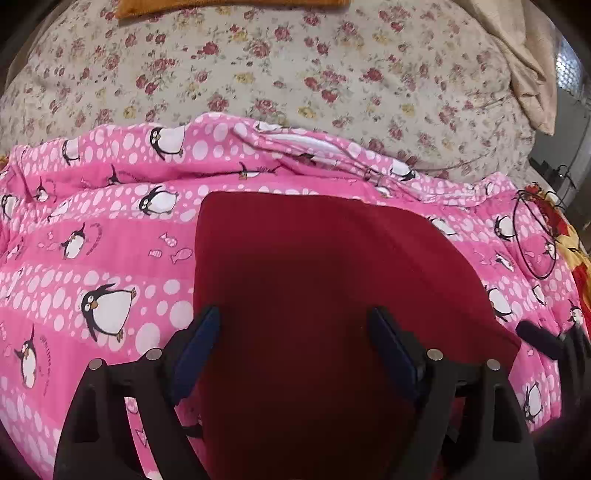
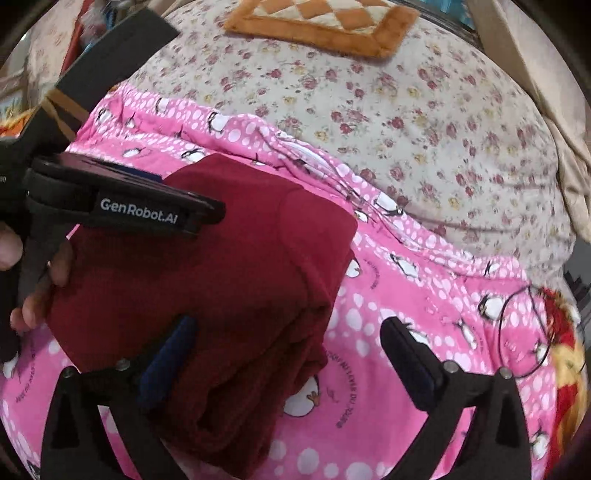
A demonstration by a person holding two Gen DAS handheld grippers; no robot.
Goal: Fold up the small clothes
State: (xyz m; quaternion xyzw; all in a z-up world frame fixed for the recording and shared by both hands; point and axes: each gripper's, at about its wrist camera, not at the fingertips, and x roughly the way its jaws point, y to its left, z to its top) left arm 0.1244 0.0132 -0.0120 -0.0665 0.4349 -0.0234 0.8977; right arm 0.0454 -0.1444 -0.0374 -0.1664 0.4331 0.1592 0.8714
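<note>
A dark red garment (image 1: 314,288) lies folded into a thick rectangle on a pink penguin-print blanket (image 1: 92,240). My left gripper (image 1: 295,325) hovers over the garment's near part with its jaws wide apart and nothing between them. In the right wrist view the garment (image 2: 229,280) shows as a stacked fold with layered edges on its right side. My right gripper (image 2: 288,339) is open over that right edge, with its left finger over the cloth and its right finger over the blanket. The left gripper's body (image 2: 122,206) sits above the garment's far left.
The pink blanket lies on a floral bedsheet (image 1: 295,66). An orange-bordered cushion (image 2: 325,26) sits at the far end of the bed. A red and yellow cloth (image 2: 565,350) with a thin black wire loop (image 2: 517,332) lies at the right. A beige cloth (image 1: 524,66) hangs at the far right.
</note>
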